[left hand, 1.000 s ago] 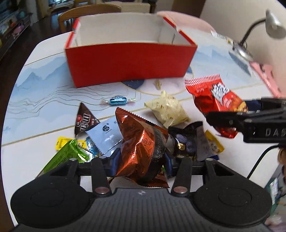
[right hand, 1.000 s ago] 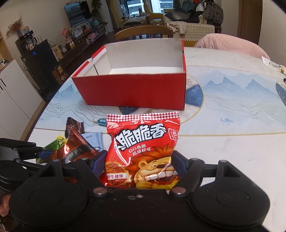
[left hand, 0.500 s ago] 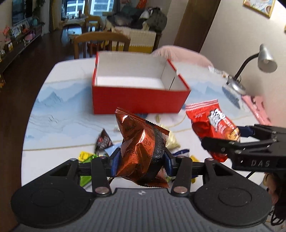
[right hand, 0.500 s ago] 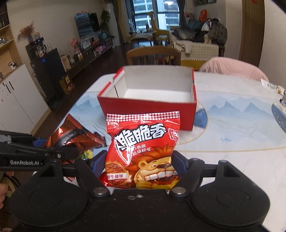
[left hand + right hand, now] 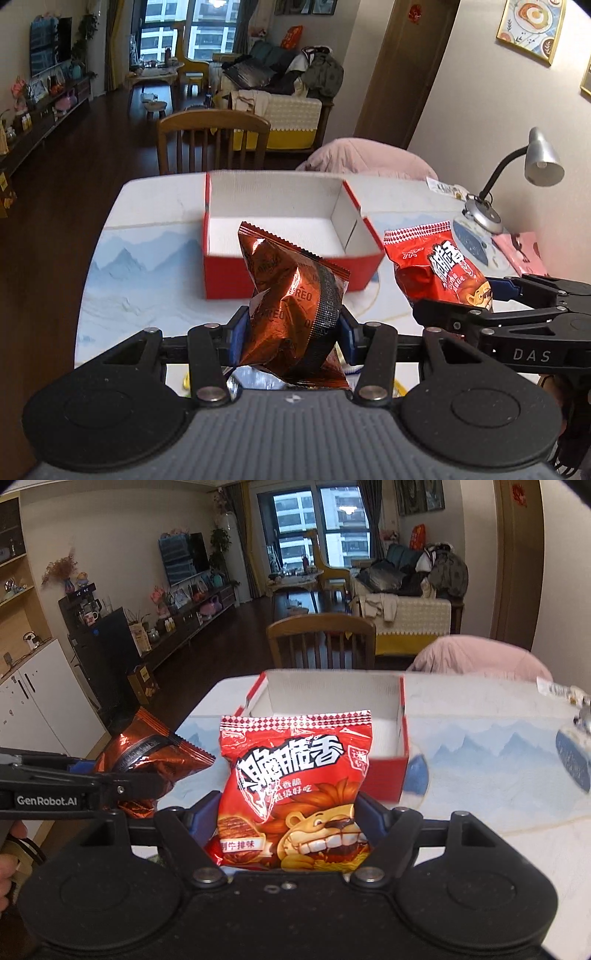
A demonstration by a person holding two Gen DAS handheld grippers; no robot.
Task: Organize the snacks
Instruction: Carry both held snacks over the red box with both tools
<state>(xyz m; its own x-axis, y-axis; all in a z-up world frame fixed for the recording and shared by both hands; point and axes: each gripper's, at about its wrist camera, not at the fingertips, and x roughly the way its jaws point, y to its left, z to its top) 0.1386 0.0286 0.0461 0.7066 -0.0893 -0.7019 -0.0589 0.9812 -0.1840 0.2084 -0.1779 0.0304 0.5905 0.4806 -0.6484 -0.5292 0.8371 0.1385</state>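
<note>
Crinkled copper-brown foil, a puffed Oreo snack bag [image 5: 295, 314] with a serrated top seal, is pinched between the blue pads of the left hand-held gripper [image 5: 291, 334] above the counter [image 5: 147, 266]. Glossy red film, a pillow-shaped lion-printed snack bag [image 5: 295, 786], is clamped in the right hand-held gripper [image 5: 288, 823]. Beyond both, a red cardboard box [image 5: 221, 273] with white corrugated lining is set open on the counter, its near wall partly hidden by the bags; a grey gooseneck lamp [image 5: 532, 166] is placed at the right.

Left tongs [image 5: 291, 328] angled downward, jaws clamped on a packet, right tongs [image 5: 286, 818] alongside, likewise angled down and gripping, fingers [image 5: 7, 853] at frame edge.
</note>
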